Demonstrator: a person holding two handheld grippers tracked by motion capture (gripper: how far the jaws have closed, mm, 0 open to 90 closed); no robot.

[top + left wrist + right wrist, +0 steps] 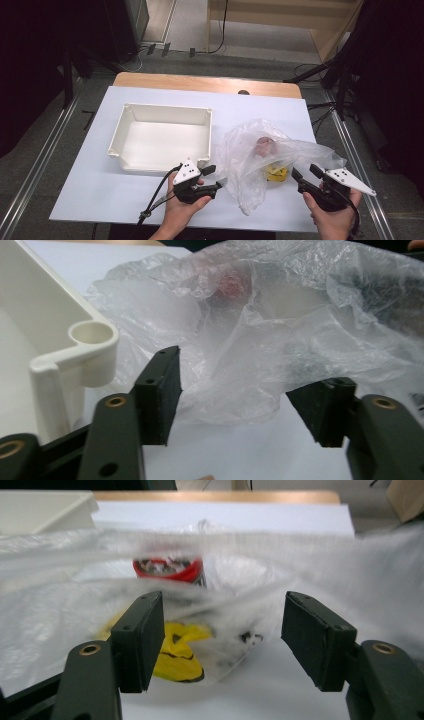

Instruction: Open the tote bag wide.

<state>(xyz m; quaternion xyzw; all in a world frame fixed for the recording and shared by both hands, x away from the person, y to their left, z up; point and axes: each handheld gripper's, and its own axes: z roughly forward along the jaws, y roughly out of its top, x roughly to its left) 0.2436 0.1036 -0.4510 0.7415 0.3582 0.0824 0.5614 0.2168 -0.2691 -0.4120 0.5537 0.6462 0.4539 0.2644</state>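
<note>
1. We see a clear plastic bag [260, 155] lying crumpled on the white bench [100, 190], to the right of a white tray [160, 137].
2. Inside the bag we make out a red-topped item [266, 146] farther from us and a yellow item [276, 172] nearer to us; the film blurs both.
3. In the right gripper view the red-rimmed thing [169, 569] sits beyond the yellow one [182, 652], both behind the film.
4. The left gripper [212, 181] is held just below the tray's near right corner, pointing right toward the bag's left edge.
5. In the left gripper view its fingers [160, 395] are spread, with the bag's [260, 340] edge ahead of the gap; we see no pad pressing on the film.
6. The tray's round corner post [95, 350] stands just left of that gripper's left finger.
7. The right gripper [302, 177] is held at the bag's right side, pointing left toward it.
8. Its fingers [142, 640] are spread as well; the bag's film [350, 580] hangs loose across the view ahead of them, and neither pad grips it.
9. Both hands [182, 212] come in from the near edge of the bench, well apart, with the bag between the two grippers.
</note>
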